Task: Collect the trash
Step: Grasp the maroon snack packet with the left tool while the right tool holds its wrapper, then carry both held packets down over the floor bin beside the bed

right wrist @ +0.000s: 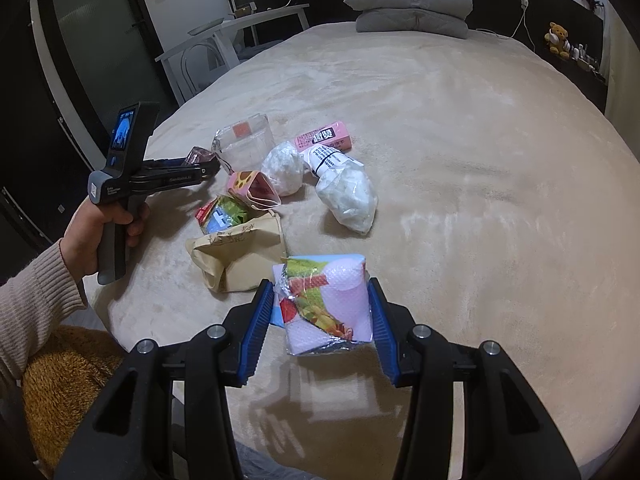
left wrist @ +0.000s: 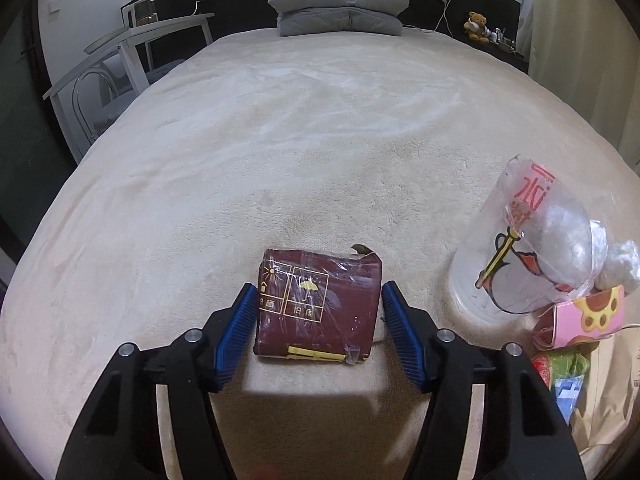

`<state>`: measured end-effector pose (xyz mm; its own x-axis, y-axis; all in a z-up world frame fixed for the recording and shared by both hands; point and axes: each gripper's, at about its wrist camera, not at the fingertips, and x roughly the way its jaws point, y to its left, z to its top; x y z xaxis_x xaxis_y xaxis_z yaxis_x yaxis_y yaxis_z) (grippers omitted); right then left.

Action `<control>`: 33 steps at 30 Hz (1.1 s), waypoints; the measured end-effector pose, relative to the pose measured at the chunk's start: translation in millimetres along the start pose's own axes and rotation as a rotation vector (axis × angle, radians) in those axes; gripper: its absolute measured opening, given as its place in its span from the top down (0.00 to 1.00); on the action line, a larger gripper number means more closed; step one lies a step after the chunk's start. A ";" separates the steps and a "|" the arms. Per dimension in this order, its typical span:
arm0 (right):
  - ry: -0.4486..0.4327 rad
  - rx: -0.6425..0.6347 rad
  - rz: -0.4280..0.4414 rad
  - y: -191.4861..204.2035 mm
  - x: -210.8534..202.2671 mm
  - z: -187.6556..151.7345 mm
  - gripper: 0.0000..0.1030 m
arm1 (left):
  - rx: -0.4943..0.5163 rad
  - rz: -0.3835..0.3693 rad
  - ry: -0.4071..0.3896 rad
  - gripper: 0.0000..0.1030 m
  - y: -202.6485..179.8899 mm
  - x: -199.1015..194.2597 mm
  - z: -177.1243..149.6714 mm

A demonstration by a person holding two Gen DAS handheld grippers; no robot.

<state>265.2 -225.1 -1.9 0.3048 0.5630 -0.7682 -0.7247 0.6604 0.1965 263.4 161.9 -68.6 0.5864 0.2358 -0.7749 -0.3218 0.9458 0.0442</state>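
The left gripper (left wrist: 318, 312) is open around the maroon pack (left wrist: 318, 306) on the bed (left wrist: 320, 140); the right gripper (right wrist: 320, 316), open, frames the pink pack (right wrist: 326, 300). Each should be centred before closing.

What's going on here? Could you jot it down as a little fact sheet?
place: beige bed, grey folded bedding at its head
left gripper: fingers open on either side of a maroon packet
right gripper: fingers open around a pink-and-white wrapper
trash heap: clear plastic bag, pink carton, brown paper bag
hand: left hand holding the left gripper's handle
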 end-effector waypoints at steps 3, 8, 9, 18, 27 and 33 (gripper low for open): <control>-0.007 -0.006 0.013 4.2 -0.3 -3.3 0.54 | -0.018 -0.021 -0.001 0.40 1.6 -0.1 0.7; -0.018 0.001 0.042 7.2 0.2 -4.7 0.54 | -0.036 -0.033 -0.007 0.40 3.1 -5.2 -1.1; -0.020 0.001 0.047 7.4 2.2 -3.0 0.54 | -0.040 -0.035 -0.011 0.40 2.6 -7.2 -2.0; -0.013 0.025 0.061 9.2 18.0 2.7 0.54 | -0.060 -0.066 -0.047 0.40 -10.3 -46.6 -5.2; -0.022 0.044 0.065 3.4 19.3 -3.7 0.54 | -0.069 -0.154 -0.042 0.40 -32.8 -89.6 -33.7; -0.032 0.039 0.068 9.1 11.6 -9.4 0.54 | -0.069 -0.202 -0.039 0.40 -47.1 -111.8 -57.1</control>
<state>256.3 -217.2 -14.8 0.2758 0.6220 -0.7328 -0.7197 0.6390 0.2715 170.7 78.3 -20.1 0.6723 0.0524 -0.7384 -0.2440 0.9574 -0.1543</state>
